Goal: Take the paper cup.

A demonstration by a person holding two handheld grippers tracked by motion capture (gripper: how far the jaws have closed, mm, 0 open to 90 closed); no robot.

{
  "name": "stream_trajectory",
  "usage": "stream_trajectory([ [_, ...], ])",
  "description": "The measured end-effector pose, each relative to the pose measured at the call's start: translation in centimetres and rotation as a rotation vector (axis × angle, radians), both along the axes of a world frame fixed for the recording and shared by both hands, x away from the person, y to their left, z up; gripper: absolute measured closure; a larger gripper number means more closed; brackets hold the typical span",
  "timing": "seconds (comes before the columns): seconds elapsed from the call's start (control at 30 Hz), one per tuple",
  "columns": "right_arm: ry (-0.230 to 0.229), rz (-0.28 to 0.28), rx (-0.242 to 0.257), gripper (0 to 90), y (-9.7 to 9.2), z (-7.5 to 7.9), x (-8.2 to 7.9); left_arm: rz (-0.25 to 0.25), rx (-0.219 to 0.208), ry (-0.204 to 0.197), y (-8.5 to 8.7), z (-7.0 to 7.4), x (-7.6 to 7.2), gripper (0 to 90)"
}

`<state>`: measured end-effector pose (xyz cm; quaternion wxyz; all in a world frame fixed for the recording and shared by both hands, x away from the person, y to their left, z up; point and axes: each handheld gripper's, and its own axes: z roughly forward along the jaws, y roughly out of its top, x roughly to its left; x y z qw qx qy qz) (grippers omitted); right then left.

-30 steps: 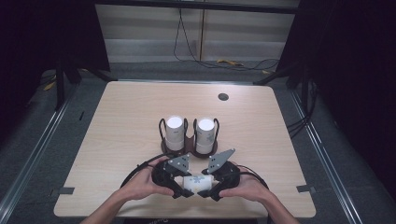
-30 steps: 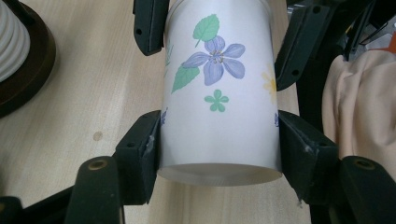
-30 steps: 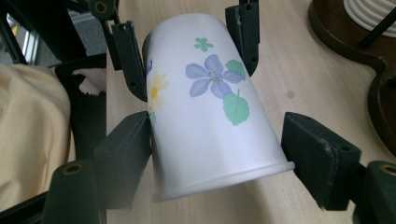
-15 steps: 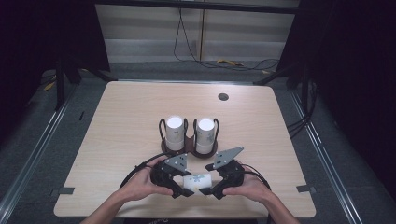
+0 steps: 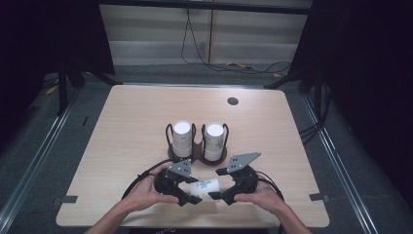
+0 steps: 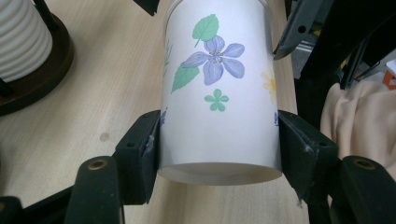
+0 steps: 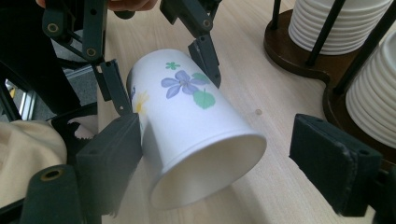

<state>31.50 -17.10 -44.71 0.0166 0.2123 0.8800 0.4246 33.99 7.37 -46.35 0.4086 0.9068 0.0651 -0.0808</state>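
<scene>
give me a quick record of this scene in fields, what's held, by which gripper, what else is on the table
held item: paper cup with flower print, lying on its side just above the table
left gripper: shut on the cup near its closed base, one pad on each side
right gripper: open at the cup's open mouth, jaws have just been closing a little; one pad beside the rim, the other apart from it
also on table: dark wooden holder with two stacks of white cups
hands: both at the near edge
</scene>
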Motion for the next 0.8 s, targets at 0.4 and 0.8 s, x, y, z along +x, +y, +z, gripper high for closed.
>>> stream_trajectory([
  [0.4, -0.005, -0.034, 0.04, 15.4, -0.6, 0.1, -0.1, 0.066, -0.074, 0.024, 0.5, -0.2, 0.2, 35.9],
  [0.8, -0.012, -0.09, 0.122, 15.0, -1.6, 0.8, -0.3, 0.098, -0.126, 0.017, 1.5, 0.2, -0.1, 35.9],
])
